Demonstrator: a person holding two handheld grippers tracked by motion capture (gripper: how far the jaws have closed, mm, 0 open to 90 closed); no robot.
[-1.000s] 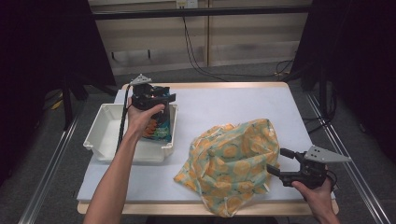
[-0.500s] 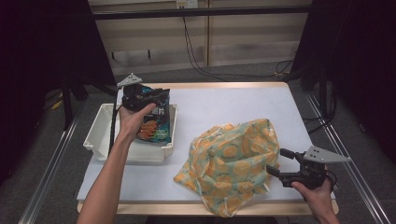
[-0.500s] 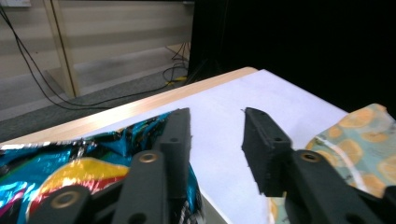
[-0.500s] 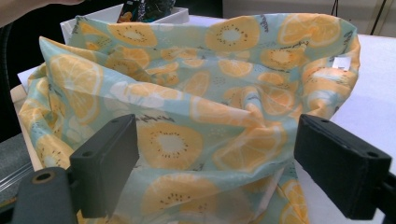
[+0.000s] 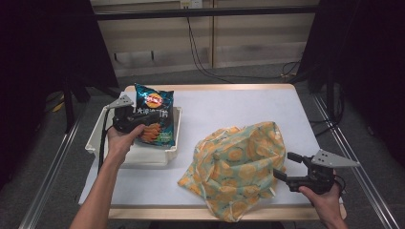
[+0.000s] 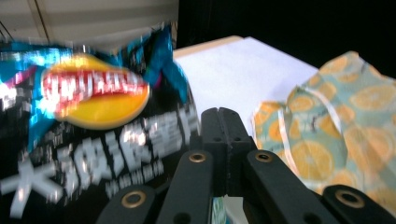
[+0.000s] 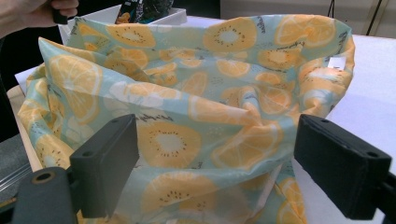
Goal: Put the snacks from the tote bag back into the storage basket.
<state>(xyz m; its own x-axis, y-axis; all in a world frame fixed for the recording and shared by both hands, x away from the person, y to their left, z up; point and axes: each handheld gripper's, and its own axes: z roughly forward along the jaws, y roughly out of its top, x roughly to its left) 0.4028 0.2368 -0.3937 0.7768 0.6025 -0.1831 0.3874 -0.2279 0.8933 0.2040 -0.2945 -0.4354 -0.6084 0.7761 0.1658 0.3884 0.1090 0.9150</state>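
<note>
A tray (image 5: 95, 138) is set at the bench's (image 5: 229, 109) left; a chip bag (image 5: 153, 117) is held over it. A cloth bag (image 5: 239, 167) is placed right, near.

Black-and-teal crisp packet (image 5: 153, 117) with red-yellow logo; pale teal cloth bag (image 5: 239, 167) printed with orange slices; white tray (image 5: 174, 143)
</note>
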